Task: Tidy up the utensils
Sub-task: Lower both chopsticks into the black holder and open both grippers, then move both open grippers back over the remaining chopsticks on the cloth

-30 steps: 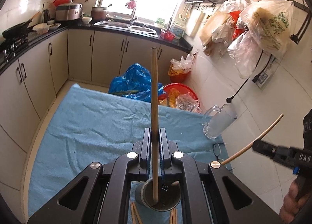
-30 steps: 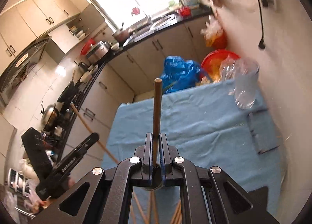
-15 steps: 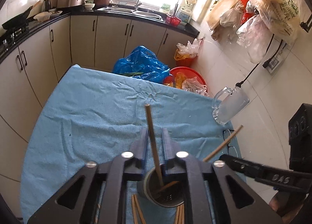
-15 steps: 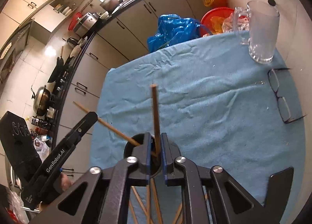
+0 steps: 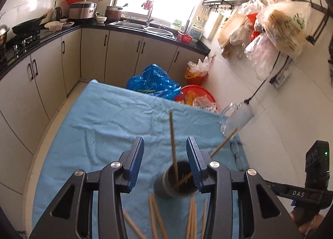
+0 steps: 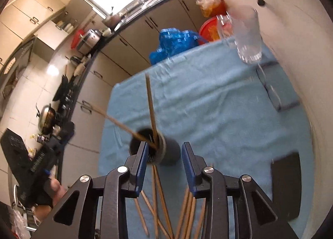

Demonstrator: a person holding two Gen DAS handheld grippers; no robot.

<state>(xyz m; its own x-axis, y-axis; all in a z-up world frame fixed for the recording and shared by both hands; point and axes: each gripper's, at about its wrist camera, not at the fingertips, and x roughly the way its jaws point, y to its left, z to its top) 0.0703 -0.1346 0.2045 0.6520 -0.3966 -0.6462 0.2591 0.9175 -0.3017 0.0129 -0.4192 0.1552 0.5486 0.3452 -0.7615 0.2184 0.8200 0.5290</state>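
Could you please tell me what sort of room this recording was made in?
It looks like a home kitchen. A double sink sits under the window, a wok rests on the gas hob, and a rice cooker stands on the dark counter above beige cabinets.

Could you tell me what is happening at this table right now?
A person is sorting chopsticks into a dark cup on a blue cloth. Two chopsticks already stand in the cup, and the left gripper and right gripper are opening, with nothing gripped. More loose chopsticks lie on the cloth in front of the cup.
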